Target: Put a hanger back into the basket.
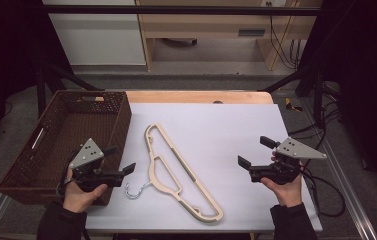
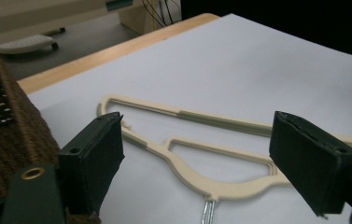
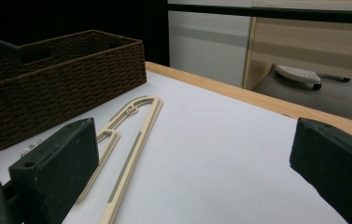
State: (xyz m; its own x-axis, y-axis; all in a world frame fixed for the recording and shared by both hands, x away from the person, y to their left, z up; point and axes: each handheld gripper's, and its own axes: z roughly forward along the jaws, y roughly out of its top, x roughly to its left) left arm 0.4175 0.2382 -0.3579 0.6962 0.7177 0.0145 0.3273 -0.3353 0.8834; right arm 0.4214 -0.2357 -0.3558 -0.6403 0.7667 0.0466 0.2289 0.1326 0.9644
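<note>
We see a cream hanger [image 1: 183, 172] lying flat on the white tabletop [image 1: 226, 130], its metal hook [image 1: 135, 190] pointing toward the left side. A brown woven basket [image 1: 63, 135] sits at the tabletop's left edge, just beside the hanger. Our left hand-held gripper [image 1: 122, 161] hovers near the hook, jaws spread wide and holding nothing. Our right hand-held gripper [image 1: 256, 152] hangs well apart from the hanger over bare tabletop, likewise released.
</note>
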